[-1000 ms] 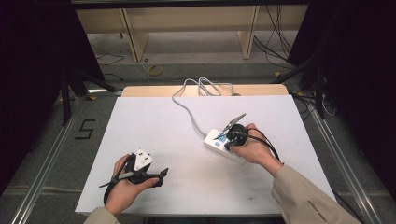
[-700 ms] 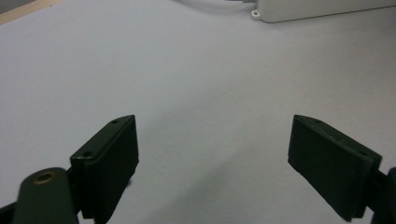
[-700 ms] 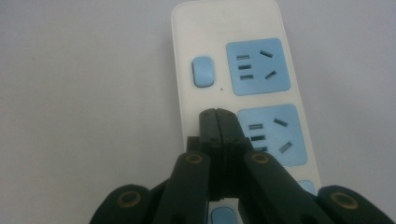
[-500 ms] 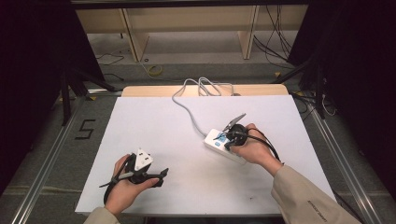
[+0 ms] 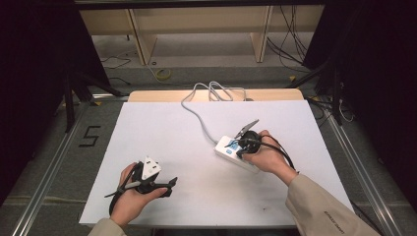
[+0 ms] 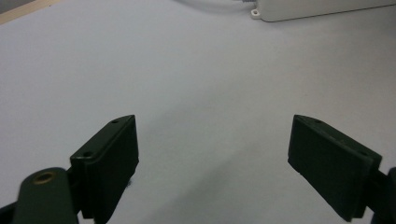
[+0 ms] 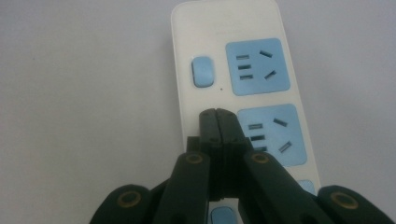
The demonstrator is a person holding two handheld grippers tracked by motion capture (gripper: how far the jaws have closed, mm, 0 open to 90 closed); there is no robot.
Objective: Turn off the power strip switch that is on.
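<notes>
A white power strip (image 5: pixel 235 152) with blue sockets lies right of the table's middle, and its white cable (image 5: pixel 196 114) runs to the far edge. My right gripper (image 7: pixel 217 116) is shut, its tips just over the strip (image 7: pixel 219 56) below the blue switch (image 7: pixel 202 72), beside a socket; contact cannot be judged. In the high view that gripper (image 5: pixel 235 144) sits over the strip's left end. My left gripper (image 5: pixel 171 184) rests low near the front left of the table, open and holding nothing. Its two pads (image 6: pixel 112 158) stand wide apart over bare table, the strip's corner (image 6: pixel 317 8) far ahead.
A white sheet (image 5: pixel 162 128) covers the table, with a wooden strip (image 5: pixel 162 95) showing along the far edge. The cable loops (image 5: pixel 216 90) lie at that edge. Metal rails (image 5: pixel 49 162) run on the floor either side, and a shelf frame (image 5: pixel 196 29) stands behind.
</notes>
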